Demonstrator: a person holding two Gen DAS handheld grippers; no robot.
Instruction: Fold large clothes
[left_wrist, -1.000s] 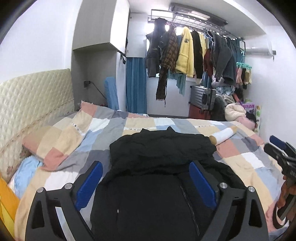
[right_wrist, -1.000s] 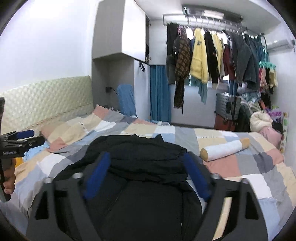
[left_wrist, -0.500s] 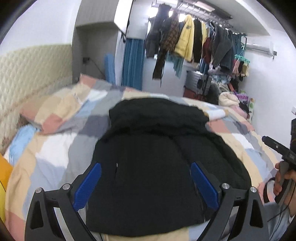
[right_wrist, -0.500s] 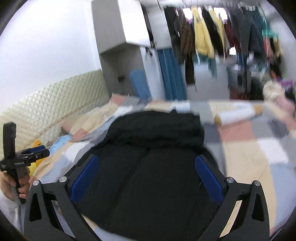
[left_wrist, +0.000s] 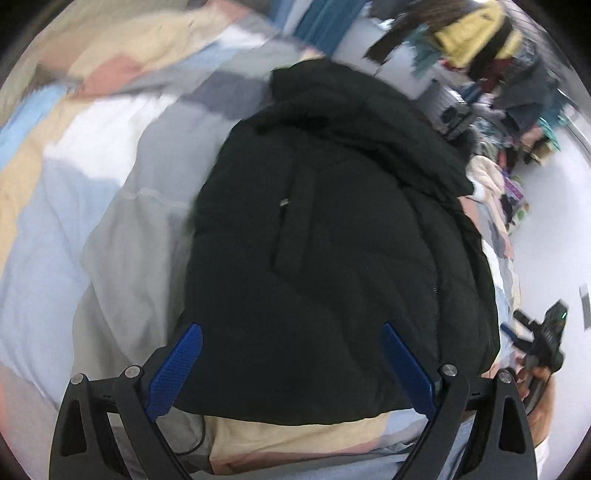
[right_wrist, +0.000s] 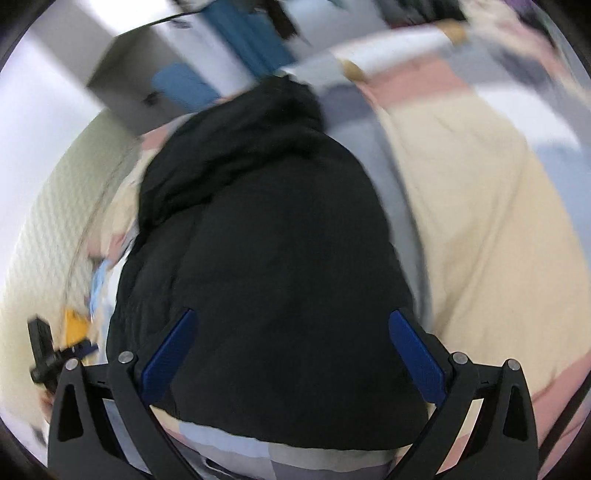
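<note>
Now black jacket (left_wrist: 332, 240) fills frame centre, flat on patchwork quilt (left_wrist: 74, 221). Left gripper (left_wrist: 291, 332) and right gripper (right_wrist: 291, 319) both spread wide over hem at lower frame, nothing clamped.

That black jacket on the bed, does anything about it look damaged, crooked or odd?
Nothing stands out. The black jacket lies spread on the patchwork quilt, hood end away from the camera, with no tear visible. Both the left gripper and right gripper are open above its hem. The pictures are blurred, so small flaws could be missed.
</note>
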